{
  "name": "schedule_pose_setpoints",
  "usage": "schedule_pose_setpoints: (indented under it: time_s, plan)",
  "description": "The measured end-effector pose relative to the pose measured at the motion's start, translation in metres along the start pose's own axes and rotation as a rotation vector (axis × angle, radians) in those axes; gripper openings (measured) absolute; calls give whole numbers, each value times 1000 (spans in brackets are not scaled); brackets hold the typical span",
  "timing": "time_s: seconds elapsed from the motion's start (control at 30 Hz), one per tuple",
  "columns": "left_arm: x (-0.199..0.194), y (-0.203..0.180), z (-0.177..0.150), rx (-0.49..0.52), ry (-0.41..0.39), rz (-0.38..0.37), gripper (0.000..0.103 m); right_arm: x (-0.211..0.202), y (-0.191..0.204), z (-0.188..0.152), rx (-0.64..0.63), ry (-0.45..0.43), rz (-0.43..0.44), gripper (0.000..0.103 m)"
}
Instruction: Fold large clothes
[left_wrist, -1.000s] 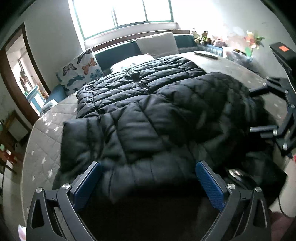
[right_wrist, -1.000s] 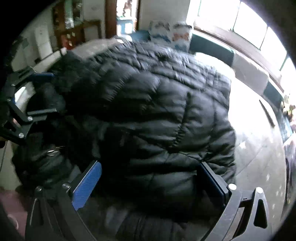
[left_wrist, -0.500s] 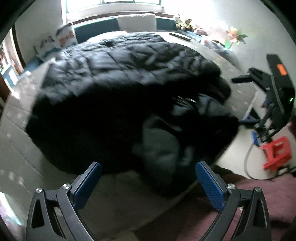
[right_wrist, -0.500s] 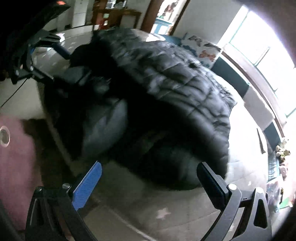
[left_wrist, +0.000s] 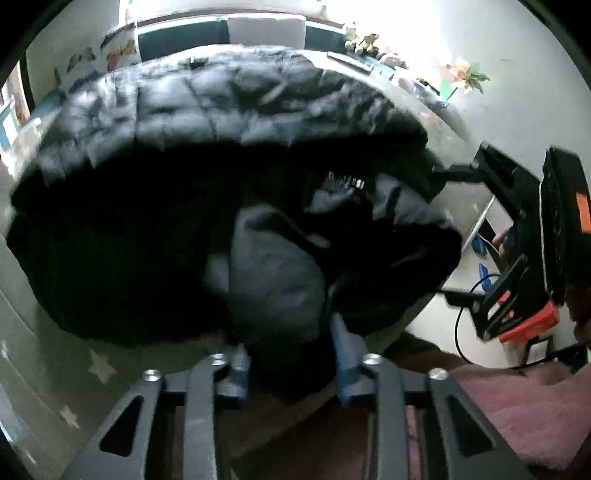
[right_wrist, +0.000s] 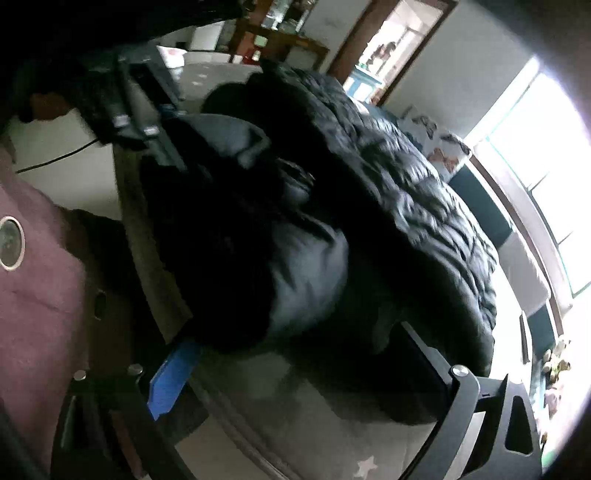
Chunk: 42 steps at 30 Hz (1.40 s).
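A large black puffer jacket (left_wrist: 258, 110) with a grey lining (left_wrist: 273, 273) lies spread over the bed (left_wrist: 74, 369). My left gripper (left_wrist: 291, 350) is at the jacket's near edge by the bed's rim. Its jaws are closing, and a bunched fold of dark fabric fills the narrow gap between the blue pads (left_wrist: 345, 350). In the right wrist view the jacket (right_wrist: 406, 192) runs away toward the window. My right gripper (right_wrist: 295, 339) stands wide open around its near edge, its pads clear of the fabric. Each gripper shows in the other's view: right gripper (left_wrist: 498, 192), left gripper (right_wrist: 147, 122).
The bed's grey star-printed cover (right_wrist: 332, 454) is bare near the front rim. Butterfly pillows (right_wrist: 439, 140) and a bright window are at the far end. A red stool (left_wrist: 528, 325) and a black cable (left_wrist: 461, 332) are on the floor. The person's maroon garment (right_wrist: 33, 295) is close by.
Both grippers swung from over the jacket's middle down to its near edge. The left jaws went from wide open to nearly together on the fabric. The right gripper rolled and drew closer.
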<state>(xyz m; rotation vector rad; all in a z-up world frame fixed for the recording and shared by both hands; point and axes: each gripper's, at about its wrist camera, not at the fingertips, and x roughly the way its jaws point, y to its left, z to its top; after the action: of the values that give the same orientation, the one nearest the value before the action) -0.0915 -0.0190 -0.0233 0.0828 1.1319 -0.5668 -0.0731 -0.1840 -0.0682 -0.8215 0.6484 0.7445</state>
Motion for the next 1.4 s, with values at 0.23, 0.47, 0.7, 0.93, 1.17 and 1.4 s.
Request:
schedule_pose_setpoints:
  time_s: [0.23, 0.47, 0.7, 0.93, 1.17, 1.4]
  plan:
    - [-30, 6, 28, 22, -74, 0, 26, 15, 3, 8, 50, 51, -19, 69]
    - [-48, 16, 25, 40, -82, -57, 44, -8, -41, 24, 259, 5, 74, 39]
    - [-96, 19, -17, 159, -277, 138, 94, -25, -88, 45, 417, -77, 131, 32]
    - [-59, 12, -40, 336, -273, 418, 95, -16, -109, 55, 470, -78, 169, 32]
    - [-8, 21, -33, 454, -281, 604, 71, -17, -113, 56, 465, -77, 170, 32]
    - [-34, 16, -38, 430, -386, 576, 27, -33, -99, 47, 478, -119, 157, 27]
